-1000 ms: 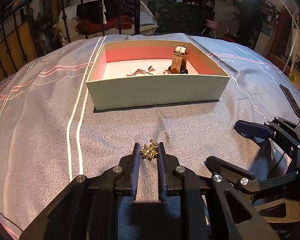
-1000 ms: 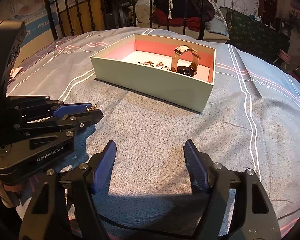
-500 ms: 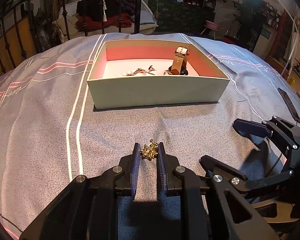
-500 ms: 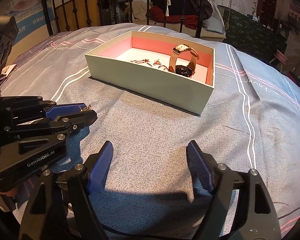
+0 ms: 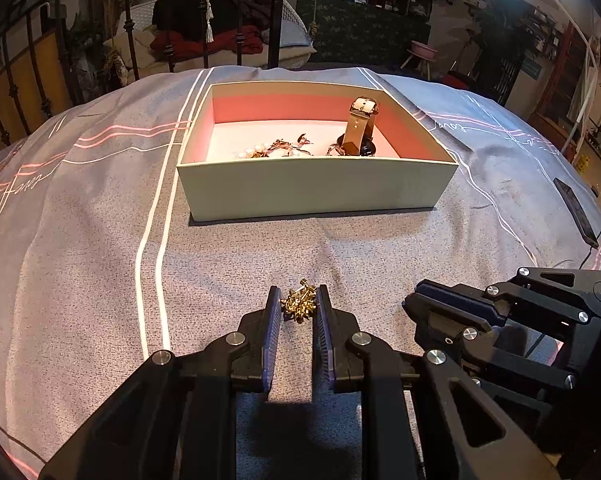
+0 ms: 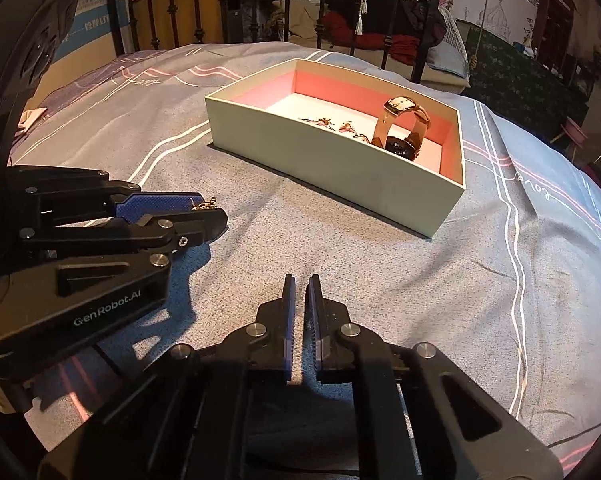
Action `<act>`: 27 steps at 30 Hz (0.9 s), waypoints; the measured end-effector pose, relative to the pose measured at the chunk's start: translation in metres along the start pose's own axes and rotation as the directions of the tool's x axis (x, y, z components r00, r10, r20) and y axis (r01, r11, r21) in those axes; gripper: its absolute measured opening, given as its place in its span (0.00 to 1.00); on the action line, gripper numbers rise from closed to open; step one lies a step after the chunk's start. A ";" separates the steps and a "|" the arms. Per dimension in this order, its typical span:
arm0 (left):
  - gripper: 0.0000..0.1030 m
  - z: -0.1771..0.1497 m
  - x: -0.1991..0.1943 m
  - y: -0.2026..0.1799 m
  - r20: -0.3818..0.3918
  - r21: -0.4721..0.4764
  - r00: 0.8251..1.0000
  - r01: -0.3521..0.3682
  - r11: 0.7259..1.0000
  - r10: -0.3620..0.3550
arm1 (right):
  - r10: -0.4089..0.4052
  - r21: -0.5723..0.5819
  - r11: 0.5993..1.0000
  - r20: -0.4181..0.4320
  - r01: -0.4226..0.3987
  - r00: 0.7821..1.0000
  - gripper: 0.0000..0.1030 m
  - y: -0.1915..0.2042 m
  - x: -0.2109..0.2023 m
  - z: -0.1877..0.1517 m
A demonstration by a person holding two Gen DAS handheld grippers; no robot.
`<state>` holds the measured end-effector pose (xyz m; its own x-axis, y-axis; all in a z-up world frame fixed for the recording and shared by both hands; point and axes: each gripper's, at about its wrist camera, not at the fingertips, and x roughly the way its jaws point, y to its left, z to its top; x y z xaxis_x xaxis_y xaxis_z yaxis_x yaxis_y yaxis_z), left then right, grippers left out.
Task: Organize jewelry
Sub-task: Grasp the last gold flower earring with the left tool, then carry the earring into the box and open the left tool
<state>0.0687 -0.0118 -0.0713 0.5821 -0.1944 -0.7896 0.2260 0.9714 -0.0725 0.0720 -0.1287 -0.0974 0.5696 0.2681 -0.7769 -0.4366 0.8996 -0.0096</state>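
My left gripper [image 5: 299, 304] is shut on a small gold jewelry piece [image 5: 298, 304] and holds it just above the bedspread, short of the box. The gold piece peeks out past the left gripper in the right wrist view [image 6: 204, 203]. The open box [image 5: 316, 190] has pale walls and a pink inside. It holds a watch with a tan strap [image 5: 358, 128] and small jewelry pieces [image 5: 276, 149]. My right gripper [image 6: 301, 280] is shut and empty, low over the bedspread to the right of the left gripper [image 6: 210, 216].
The grey bedspread [image 5: 80, 240] has white and pink stripes. A dark flat phone-like object [image 5: 576, 210] lies at the right edge of the bed. A black iron bed frame [image 6: 340, 8] stands behind the box [image 6: 340, 160].
My right gripper has closed from wide open to shut. My left gripper has lifted slightly with the gold piece still between its fingers.
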 end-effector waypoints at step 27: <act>0.17 0.064 -0.021 -0.008 0.134 -0.010 0.989 0.058 0.998 -0.056 | -0.067 0.065 0.996 0.108 0.061 0.992 0.07 -0.053 -0.030 0.049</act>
<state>0.1048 -0.0247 -0.0155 0.6679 -0.2653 -0.6953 0.2514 0.9598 -0.1248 0.1126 -0.1671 -0.0429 0.6698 0.2426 -0.7018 -0.3551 0.9347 -0.0158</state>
